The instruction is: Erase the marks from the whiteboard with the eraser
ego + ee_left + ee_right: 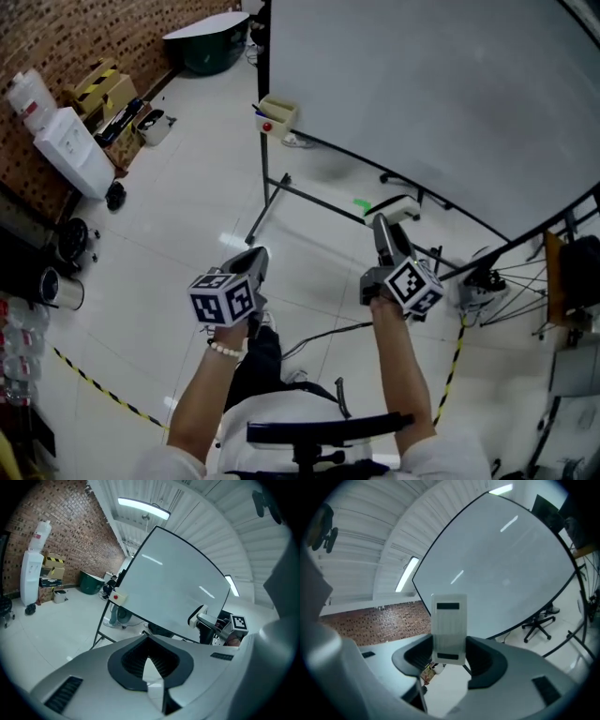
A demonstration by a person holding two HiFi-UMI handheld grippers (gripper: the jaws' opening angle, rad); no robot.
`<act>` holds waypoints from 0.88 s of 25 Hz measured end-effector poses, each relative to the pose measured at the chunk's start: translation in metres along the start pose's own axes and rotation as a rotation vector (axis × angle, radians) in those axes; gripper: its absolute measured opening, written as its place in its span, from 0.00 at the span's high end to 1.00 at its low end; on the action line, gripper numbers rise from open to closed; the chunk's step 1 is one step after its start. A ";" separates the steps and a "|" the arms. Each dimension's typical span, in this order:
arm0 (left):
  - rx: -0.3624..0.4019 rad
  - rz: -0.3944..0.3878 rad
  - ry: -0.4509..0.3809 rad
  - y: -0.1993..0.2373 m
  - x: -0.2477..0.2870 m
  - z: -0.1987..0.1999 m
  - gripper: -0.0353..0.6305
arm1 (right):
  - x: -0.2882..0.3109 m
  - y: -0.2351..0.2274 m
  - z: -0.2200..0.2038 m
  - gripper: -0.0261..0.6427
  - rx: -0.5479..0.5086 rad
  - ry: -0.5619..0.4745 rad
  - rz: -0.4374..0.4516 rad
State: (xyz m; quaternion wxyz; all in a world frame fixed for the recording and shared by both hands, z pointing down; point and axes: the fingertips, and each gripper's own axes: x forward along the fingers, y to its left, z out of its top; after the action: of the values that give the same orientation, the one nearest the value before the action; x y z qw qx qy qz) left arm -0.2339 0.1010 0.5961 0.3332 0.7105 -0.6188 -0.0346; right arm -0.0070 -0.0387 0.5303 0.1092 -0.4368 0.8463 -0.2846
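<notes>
A water dispenser (70, 150) was seen standing against the brick wall (56, 37) at the far left of the white floor (178, 244). The left gripper (251, 265) (149, 645) was held low over the floor, its jaws pressed together at the tips with nothing gripped between them. A small box (277, 114) was fixed at the lower left corner of the whiteboard (441, 103) (173, 590) (501, 564), which was mounted on a black stand. To the right, the right gripper (384, 236) (449, 652) was raised towards the board, its jaws pinching the eraser (397, 207) (197, 615) (449, 625), a white block carried upright. The eraser was held close to the whiteboard's lower edge; whether it touched the surface could not be made out.
</notes>
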 end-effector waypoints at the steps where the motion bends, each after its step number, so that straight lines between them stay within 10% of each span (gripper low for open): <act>1: -0.002 -0.020 0.014 -0.016 -0.006 -0.011 0.95 | -0.025 -0.002 0.002 0.59 0.019 0.002 -0.005; 14: 0.065 -0.220 0.109 -0.147 -0.039 -0.060 0.95 | -0.220 -0.019 -0.030 0.59 0.345 -0.116 -0.075; 22: 0.088 -0.235 0.061 -0.138 -0.072 -0.052 0.95 | -0.223 0.043 -0.031 0.59 0.233 -0.073 -0.026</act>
State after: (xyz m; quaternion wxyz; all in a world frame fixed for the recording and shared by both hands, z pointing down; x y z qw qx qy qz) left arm -0.1083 0.1902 0.5383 0.3142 0.7926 -0.5219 -0.0245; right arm 0.0831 0.1714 0.5164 0.1864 -0.4421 0.7971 -0.3665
